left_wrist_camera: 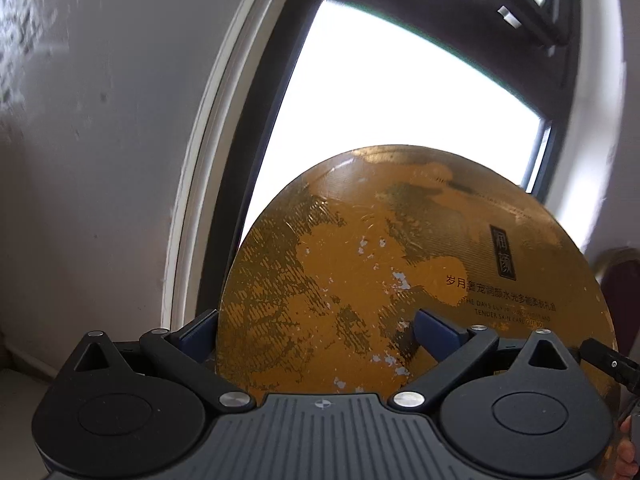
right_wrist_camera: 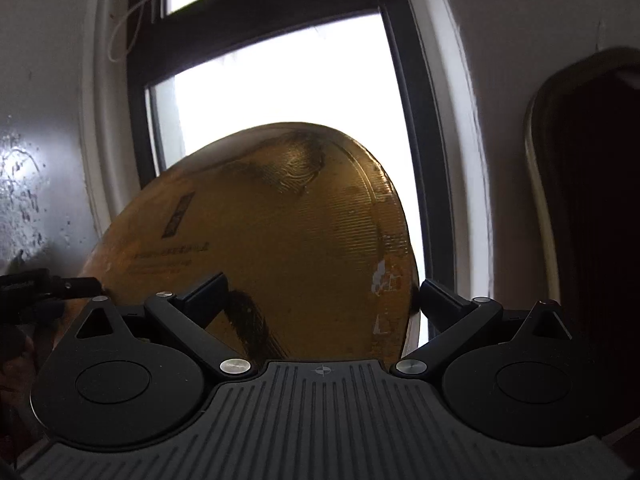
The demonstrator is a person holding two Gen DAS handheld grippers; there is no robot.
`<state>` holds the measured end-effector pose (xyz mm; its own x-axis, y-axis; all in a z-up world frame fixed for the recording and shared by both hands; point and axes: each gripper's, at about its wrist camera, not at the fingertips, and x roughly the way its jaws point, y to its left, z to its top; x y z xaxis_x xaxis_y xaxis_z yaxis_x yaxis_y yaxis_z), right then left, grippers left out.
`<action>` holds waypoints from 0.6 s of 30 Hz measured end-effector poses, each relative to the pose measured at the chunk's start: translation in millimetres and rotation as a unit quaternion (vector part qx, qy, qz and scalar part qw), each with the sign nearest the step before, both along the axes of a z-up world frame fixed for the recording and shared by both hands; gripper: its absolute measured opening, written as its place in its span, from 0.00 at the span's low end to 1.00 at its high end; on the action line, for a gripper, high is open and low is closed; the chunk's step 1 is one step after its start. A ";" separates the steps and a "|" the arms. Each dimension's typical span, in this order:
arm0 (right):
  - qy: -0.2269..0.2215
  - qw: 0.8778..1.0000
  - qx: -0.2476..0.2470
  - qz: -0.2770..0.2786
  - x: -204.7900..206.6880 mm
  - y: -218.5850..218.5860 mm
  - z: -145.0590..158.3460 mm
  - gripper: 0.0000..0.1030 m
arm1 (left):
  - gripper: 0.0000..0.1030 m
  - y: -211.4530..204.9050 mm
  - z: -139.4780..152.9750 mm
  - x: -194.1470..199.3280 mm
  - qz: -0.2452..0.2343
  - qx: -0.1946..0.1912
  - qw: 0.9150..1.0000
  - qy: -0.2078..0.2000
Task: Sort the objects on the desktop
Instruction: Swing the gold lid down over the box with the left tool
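Observation:
A round gold gift box (left_wrist_camera: pixel 400 264), printed with dark patterns and text, is held up in front of a window. My left gripper (left_wrist_camera: pixel 316 334) clamps its left edge, one blue finger (left_wrist_camera: pixel 196 334) outside the rim and the other on the gold face. In the right wrist view the same gold box (right_wrist_camera: pixel 280 232) tilts to the left. My right gripper (right_wrist_camera: pixel 322 296) clamps its right edge, one finger (right_wrist_camera: pixel 438 300) outside the rim and the other on the face. Each view shows part of the other gripper at the frame's side.
A dark-framed window (left_wrist_camera: pixel 400 100) with bright glass fills the background, set in a white wall (left_wrist_camera: pixel 100 160). The window (right_wrist_camera: pixel 280 88) also shows in the right wrist view, with a dark red chair back (right_wrist_camera: pixel 592 200) at the right. A hand (left_wrist_camera: pixel 628 452) shows at the lower right.

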<state>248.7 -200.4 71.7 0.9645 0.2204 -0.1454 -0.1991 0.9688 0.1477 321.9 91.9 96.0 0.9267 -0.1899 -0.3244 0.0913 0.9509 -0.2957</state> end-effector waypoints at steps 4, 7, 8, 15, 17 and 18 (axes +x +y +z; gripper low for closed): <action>-0.017 0.999 -0.030 0.000 -57.5 0.1 20.0 0.98 | 0.97 -7.9 26.6 -45.7 0.000 -0.002 1.000 -0.001; -0.027 0.998 -0.050 -0.003 -102.6 -6.6 29.2 0.97 | 0.98 -17.2 40.2 -91.1 0.001 -0.003 1.000 0.009; -0.027 0.998 -0.054 -0.003 -117.8 -8.4 29.8 0.97 | 0.98 -20.9 43.6 -105.6 0.002 -0.003 1.000 0.013; -0.013 0.998 -0.065 -0.005 -218.6 -32.7 17.2 0.97 | 0.98 -43.1 33.6 -198.4 0.013 0.000 0.998 0.064; -0.004 0.998 -0.066 -0.005 -243.2 -38.3 14.1 0.96 | 0.98 -56.8 26.0 -220.4 0.017 -0.001 0.997 0.081; 0.002 0.998 -0.067 -0.005 -254.3 -42.3 13.2 0.96 | 0.98 -63.3 22.7 -231.0 0.018 -0.001 0.996 0.089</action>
